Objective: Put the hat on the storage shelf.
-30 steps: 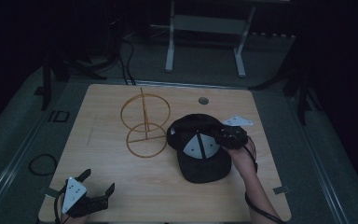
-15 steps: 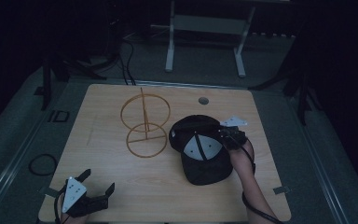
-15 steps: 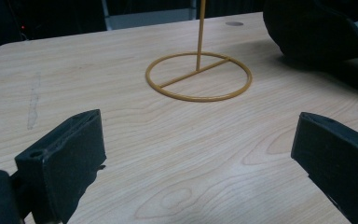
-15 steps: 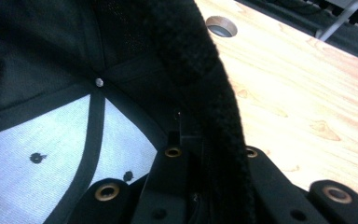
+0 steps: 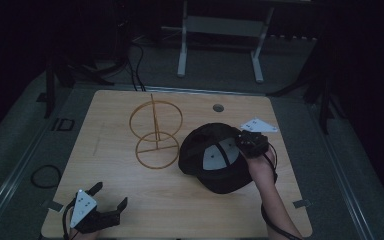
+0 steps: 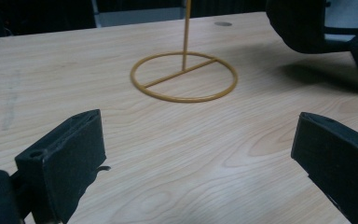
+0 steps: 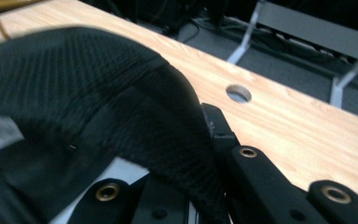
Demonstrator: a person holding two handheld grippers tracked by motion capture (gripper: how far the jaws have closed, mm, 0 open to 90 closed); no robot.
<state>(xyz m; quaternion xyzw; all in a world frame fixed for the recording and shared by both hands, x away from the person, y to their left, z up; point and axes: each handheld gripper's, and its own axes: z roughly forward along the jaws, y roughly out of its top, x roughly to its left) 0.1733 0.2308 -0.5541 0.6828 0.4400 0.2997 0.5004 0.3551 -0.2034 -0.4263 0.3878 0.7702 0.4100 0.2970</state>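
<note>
The wooden tabletop [image 5: 130, 200] stands in a dark room. My right tool [image 5: 240, 145] has just been closing and now pinches the rim of the black cap [image 5: 205, 150]. My left tool [image 5: 107, 205] is wide open and holds nothing; the wire stand [image 5: 156, 132] is ahead of it.

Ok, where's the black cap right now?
In the high view the black cap sits right of centre on the table, beside the yellow wire stand, its edge pinched by the right gripper.
</note>
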